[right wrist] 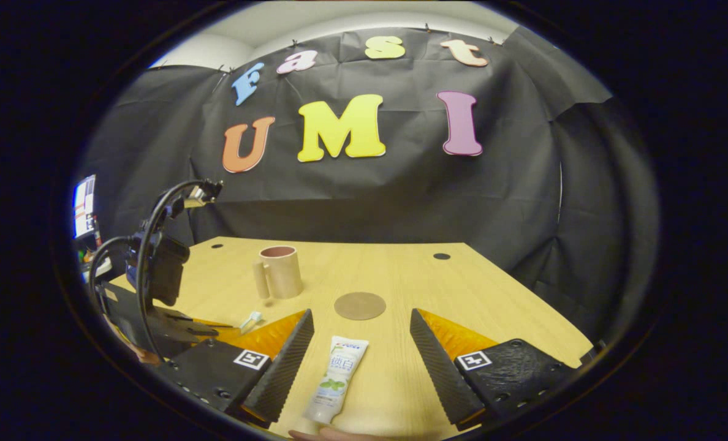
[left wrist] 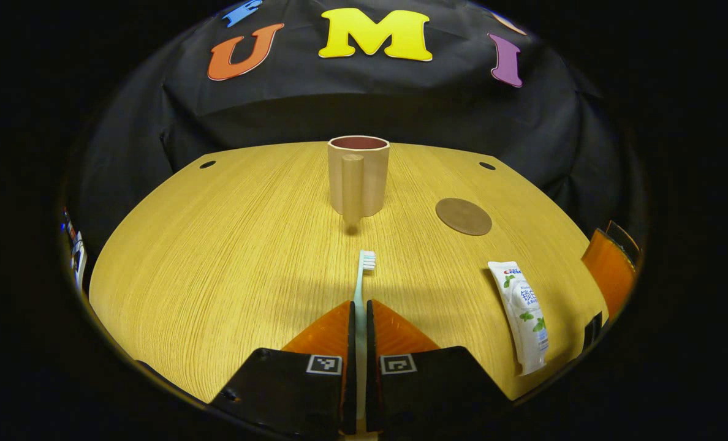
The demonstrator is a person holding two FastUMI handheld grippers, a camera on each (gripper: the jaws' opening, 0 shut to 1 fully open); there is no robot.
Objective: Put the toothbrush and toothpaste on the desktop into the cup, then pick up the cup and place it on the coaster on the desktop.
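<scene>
In the left gripper view the left claw sits at bottom centre, clenched on the toothbrush, whose long axis runs straight up the frame, bristle head pointing at the cup standing upright in the middle of the counter; whether the brush is lifted off the wood I cannot quite tell. To the right of the cup lies the round coaster, bare, and lower right the toothpaste lies flat, lengthwise up the frame. In the right gripper view the right claw is spread wide, with the toothpaste between its fingers, untouched by either, so this claw is nearer it.
</scene>
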